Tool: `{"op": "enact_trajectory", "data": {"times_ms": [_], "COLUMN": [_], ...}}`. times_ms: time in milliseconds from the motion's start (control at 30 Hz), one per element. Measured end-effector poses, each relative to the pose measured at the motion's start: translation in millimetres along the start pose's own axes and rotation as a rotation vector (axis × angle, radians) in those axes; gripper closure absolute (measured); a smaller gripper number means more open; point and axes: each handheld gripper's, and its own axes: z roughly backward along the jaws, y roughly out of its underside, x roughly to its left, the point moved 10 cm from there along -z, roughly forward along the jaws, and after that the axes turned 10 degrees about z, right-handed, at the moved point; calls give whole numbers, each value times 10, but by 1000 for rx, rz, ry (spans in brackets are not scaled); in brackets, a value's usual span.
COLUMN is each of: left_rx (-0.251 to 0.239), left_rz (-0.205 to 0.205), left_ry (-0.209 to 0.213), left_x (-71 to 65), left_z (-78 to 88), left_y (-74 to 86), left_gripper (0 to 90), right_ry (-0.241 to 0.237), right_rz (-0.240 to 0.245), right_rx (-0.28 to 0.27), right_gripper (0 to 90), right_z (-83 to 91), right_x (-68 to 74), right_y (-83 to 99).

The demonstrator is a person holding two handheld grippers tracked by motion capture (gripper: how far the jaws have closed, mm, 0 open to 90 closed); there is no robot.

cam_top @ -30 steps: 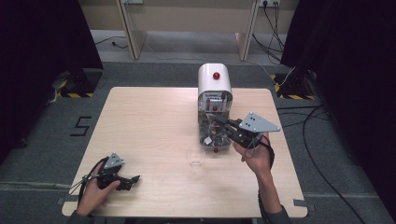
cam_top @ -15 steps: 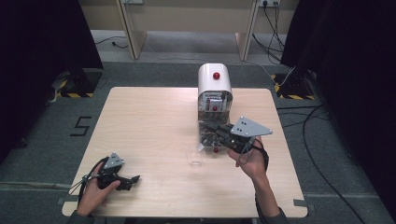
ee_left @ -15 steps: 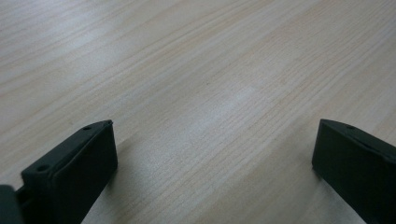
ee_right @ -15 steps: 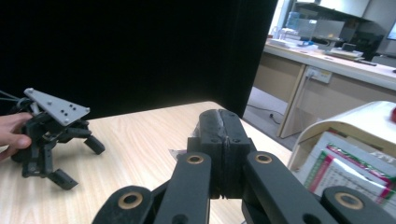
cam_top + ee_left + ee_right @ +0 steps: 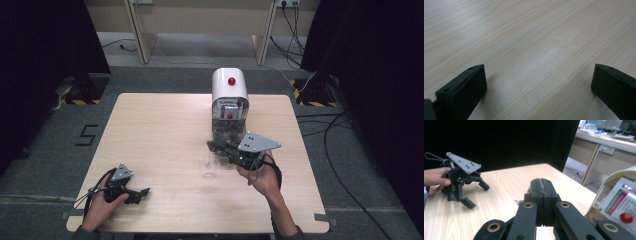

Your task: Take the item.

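Black right tongs (image 5: pixel 543 186) pressed together; left tongs (image 5: pixel 536 87) wide, empty.

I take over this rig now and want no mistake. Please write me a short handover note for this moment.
Left gripper: open, empty, resting on the table at the front left.
Right gripper: shut, held beside the clear cup; I cannot tell whether it pinches something thin.
Things: the cup stands in front of the white dispenser with the red button, apart from it.
Done: the cup looks empty, nothing dispensed.
Left: probably fill the cup at the dispenser.
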Motion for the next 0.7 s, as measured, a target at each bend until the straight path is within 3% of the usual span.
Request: {"op": "enact_trajectory", "data": {"times_ms": [700], "left_rx": [0], "left_rz": [0], "left_ry": [0], "left_x": [1], "left_z": [0], "left_y": [0], "left_gripper": [0], "right_ry": [-63], "right_rz": [-20], "right_rx": [97], "right_gripper": [900], "right_z": [-187], "right_x": [146], "right_y": [345]}}
